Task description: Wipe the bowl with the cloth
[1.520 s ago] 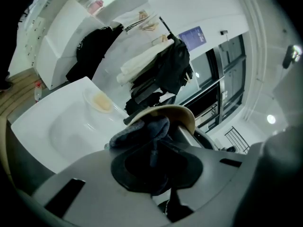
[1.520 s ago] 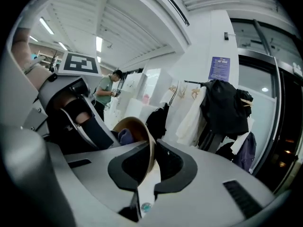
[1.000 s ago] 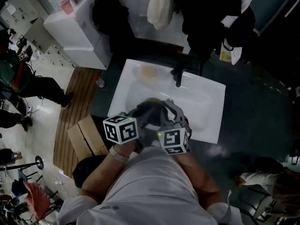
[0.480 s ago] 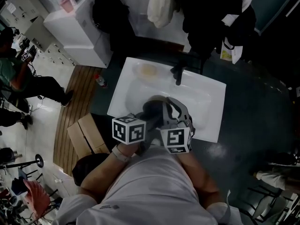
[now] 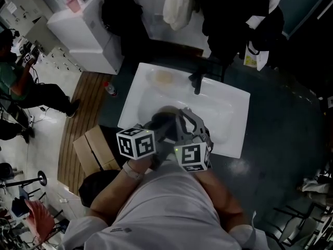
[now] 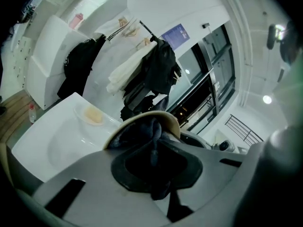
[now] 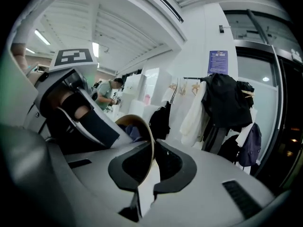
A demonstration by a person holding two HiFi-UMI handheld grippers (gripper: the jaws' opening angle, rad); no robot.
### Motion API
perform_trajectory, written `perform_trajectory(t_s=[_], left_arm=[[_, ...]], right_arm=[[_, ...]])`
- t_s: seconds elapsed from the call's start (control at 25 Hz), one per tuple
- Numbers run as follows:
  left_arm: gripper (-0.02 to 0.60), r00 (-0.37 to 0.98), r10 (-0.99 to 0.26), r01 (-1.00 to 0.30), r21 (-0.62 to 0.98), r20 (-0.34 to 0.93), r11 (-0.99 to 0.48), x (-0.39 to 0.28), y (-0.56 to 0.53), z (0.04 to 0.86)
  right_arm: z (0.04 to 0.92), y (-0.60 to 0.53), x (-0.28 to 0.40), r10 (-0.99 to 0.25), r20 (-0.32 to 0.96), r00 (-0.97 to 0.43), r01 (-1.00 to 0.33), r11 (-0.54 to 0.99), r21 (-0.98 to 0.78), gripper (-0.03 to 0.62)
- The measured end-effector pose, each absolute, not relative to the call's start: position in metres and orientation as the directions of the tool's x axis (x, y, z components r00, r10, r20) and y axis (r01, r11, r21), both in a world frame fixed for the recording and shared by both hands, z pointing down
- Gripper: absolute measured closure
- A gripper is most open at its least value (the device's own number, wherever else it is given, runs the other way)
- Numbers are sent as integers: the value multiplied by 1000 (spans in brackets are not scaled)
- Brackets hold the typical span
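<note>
Over the white sink point(image 5: 229, 108), the right claw point(image 7: 151, 167) pinches the rim of the bowl point(image 7: 138, 126). The left claw point(image 6: 154, 162) grips the dark cloth point(image 6: 152, 134) inside it. To wipe well, the left claw should rub round softly while the right holds the bowl steady.

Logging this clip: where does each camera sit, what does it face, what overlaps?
Head view: on the person's head, facing steeply down at the white sink; both forearms and marker cubes show.
Left gripper view: on the left gripper, along jaws shut on the cloth inside the bowl.
Right gripper view: on the right gripper, along jaws clamped on the bowl's rim; left gripper alongside.
Both gripper views share bowl and cloth.
</note>
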State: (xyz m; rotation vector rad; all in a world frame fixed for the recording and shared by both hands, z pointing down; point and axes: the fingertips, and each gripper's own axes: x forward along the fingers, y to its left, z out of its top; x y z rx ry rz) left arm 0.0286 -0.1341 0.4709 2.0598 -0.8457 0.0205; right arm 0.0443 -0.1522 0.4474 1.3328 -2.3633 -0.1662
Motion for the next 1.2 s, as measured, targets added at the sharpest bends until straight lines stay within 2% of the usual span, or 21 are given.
perform_trajectory(t_s=[0.36,0.68,1.2], left_arm=[[540,789,-558,-548,705,258,-450,24,-138,450],[540,826,-529,-505,674,196,-539,15,-135,427],[540,724,-642,-657,537,253,-529,-55,-152,438]], right_arm=[[465,-161,51,-821,357,-446,-837,524,157,563],[469,-176,87,-868,364,-338,-927,374,31,563],[471,-156,130,-904,371,-212,-977,208,-52,563]])
